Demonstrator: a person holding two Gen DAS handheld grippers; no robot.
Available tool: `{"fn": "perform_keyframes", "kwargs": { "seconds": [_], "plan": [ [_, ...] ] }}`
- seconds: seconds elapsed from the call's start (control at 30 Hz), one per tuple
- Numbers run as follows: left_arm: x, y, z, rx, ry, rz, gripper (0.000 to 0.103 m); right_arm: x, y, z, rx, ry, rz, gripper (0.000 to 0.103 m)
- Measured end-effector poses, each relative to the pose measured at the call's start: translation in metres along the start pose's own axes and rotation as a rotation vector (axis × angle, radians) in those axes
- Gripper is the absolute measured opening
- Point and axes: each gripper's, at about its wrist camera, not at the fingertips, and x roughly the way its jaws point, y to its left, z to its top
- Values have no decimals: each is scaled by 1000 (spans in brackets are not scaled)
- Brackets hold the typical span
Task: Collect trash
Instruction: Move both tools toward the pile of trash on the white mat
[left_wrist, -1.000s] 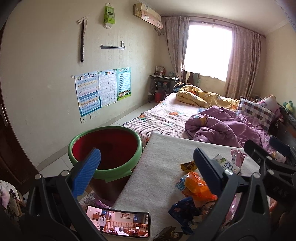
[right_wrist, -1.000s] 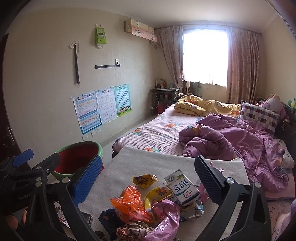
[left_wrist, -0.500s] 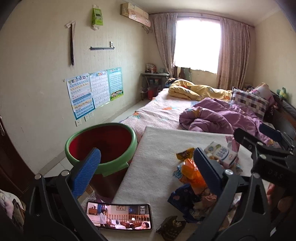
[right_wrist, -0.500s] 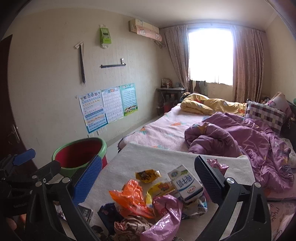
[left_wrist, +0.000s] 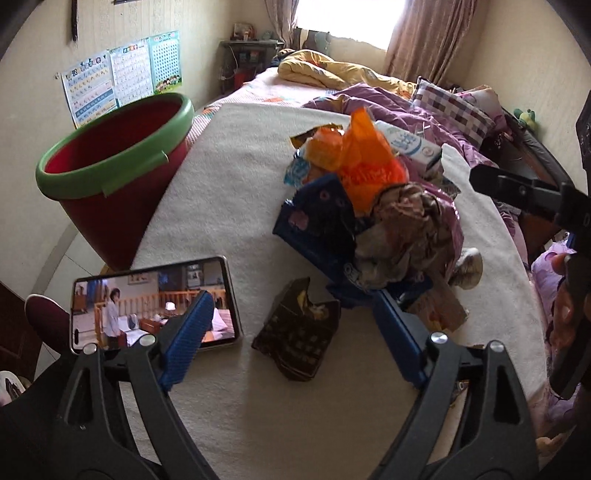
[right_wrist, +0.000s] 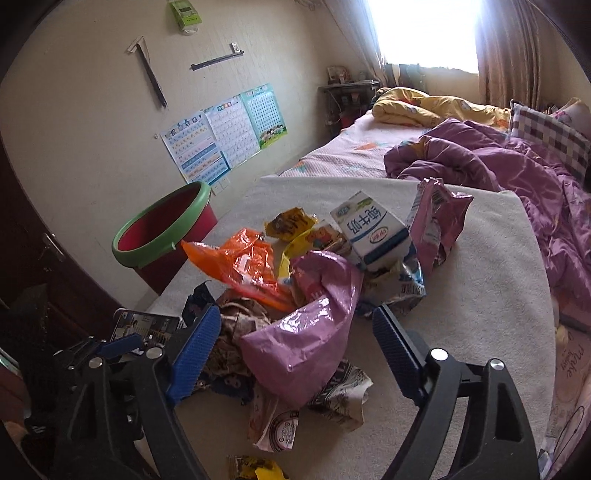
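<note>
On the white padded worktop (left_wrist: 229, 177) lies a heap of crumpled wrappers (right_wrist: 295, 280). The smartphone (left_wrist: 155, 299) lies left of it. The red bucket with green rim (left_wrist: 110, 177) stands beside the worktop's left edge.

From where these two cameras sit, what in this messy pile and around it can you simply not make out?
- Bottom of the bin: left wrist view, hidden by its own rim; contents unknown.
- Phone: right wrist view, mostly behind the left hand-held gripper.
- Yellow wrapper: right wrist view, cut off by the bottom edge.
- Milk carton: left wrist view, largely covered by the orange bag.
- Wrappers under the pink bag: right wrist view, buried.
</note>
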Motion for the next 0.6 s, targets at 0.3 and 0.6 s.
{"fn": "perform_keyframes", "kwargs": {
  "seconds": [0.3, 0.6],
  "plan": [
    [19, -6, -8, -2, 54, 11, 85, -3, 3, -15, -11, 61, 108, 69],
    [8, -15, -21, -27, 46, 66, 85, -11, 0, -19, -41, 48, 137, 69]
  ]
}}
